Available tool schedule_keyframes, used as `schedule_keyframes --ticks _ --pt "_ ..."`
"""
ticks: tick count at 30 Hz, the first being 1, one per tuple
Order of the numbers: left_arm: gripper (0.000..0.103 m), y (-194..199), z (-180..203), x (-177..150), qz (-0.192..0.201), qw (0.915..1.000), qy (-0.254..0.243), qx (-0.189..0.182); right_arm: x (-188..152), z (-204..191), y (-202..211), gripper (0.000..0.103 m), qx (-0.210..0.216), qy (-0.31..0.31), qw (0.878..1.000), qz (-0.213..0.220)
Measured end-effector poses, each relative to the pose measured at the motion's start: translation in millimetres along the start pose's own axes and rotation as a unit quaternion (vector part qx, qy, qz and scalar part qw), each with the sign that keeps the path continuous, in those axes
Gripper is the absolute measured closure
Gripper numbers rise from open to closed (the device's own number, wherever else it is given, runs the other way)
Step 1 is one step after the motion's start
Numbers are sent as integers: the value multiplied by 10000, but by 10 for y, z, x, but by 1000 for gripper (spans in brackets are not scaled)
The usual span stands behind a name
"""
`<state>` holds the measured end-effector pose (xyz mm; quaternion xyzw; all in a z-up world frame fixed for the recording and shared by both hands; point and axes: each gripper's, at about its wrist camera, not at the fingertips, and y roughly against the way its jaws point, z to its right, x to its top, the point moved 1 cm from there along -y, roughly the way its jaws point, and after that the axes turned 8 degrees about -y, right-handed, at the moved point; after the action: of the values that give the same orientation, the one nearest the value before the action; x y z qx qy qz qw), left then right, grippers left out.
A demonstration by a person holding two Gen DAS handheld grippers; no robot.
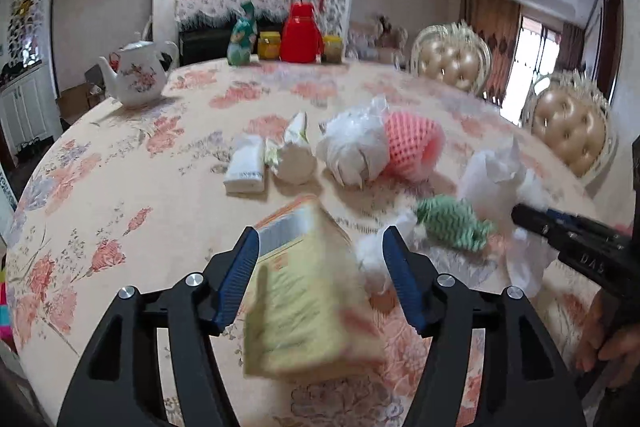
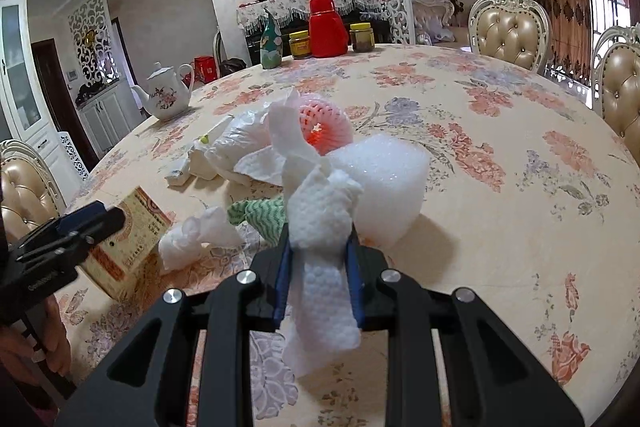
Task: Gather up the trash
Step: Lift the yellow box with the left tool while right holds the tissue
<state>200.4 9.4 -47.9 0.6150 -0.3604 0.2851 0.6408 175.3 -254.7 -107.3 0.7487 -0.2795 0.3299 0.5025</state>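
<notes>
Floral tablecloth (image 2: pixel 500 147) w/ scattered trash, teapot (image 2: pixel 166 97).

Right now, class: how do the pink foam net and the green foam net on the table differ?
The pink foam net lies farther back, against a white plastic bag; the green foam net lies nearer, beside crumpled tissue. The pink one looks larger and holds a rounded, open tube shape; the green one looks smaller and flattened. Both are ribbed mesh sleeves resting untouched on the flowered tablecloth.

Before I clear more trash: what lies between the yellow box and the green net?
A crumpled white tissue between box and net, right wrist view.
</notes>
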Motion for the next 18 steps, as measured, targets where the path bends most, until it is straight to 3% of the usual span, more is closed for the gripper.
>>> schedule_keyframes --ticks 10,18 --pt "43 -36 -107 -141 -407 9989 215 98 -27 -30 35 78 76 17 10000 0" --pt "41 -149 -78 -251 -901 9950 300 -315 -51 -49 40 78 183 -16 9998 -31"
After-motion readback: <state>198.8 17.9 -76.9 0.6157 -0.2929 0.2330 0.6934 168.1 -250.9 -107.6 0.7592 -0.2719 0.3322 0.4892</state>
